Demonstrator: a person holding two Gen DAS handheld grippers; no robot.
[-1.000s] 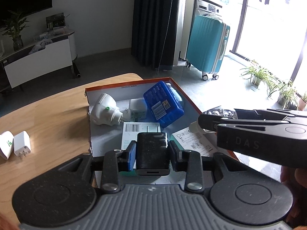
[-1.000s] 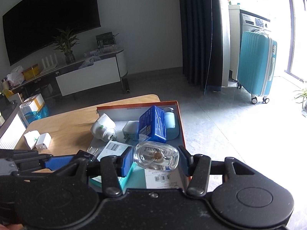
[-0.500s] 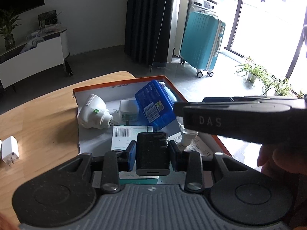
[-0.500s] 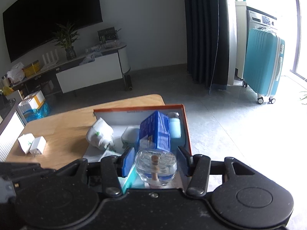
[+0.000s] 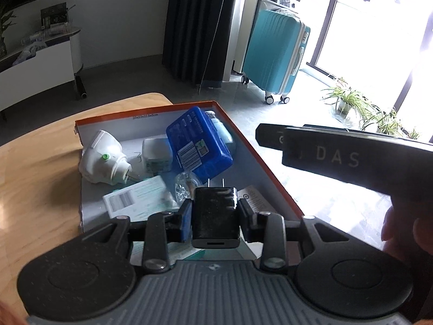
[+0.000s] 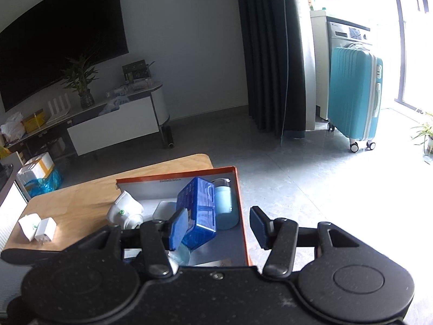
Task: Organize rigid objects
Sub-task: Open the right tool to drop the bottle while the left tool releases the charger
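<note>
Table (image 5: pixel 40 168): wood, box at its far corner.
L gripper (image 5: pixel 213 216): pinching black charger (image 5: pixel 215 216) over box's near end, prongs fwd.
R gripper (image 6: pixel 219 227): spread wide, nothing btwn fingers, above box.
Box (image 5: pixel 268 173): orange rim; clear bottle (image 5: pixel 184 184), white plug (image 5: pixel 104 159), blue case (image 5: pixel 199 140) inside.
Floor beyond: teal suitcase (image 6: pixel 354 94).

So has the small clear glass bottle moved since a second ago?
Yes. It left the right gripper, now open, and lies in the orange-rimmed box beside the blue case.

Daylight glare blows out right window (image 5: pixel 379 27); fisheye-bent edges.
</note>
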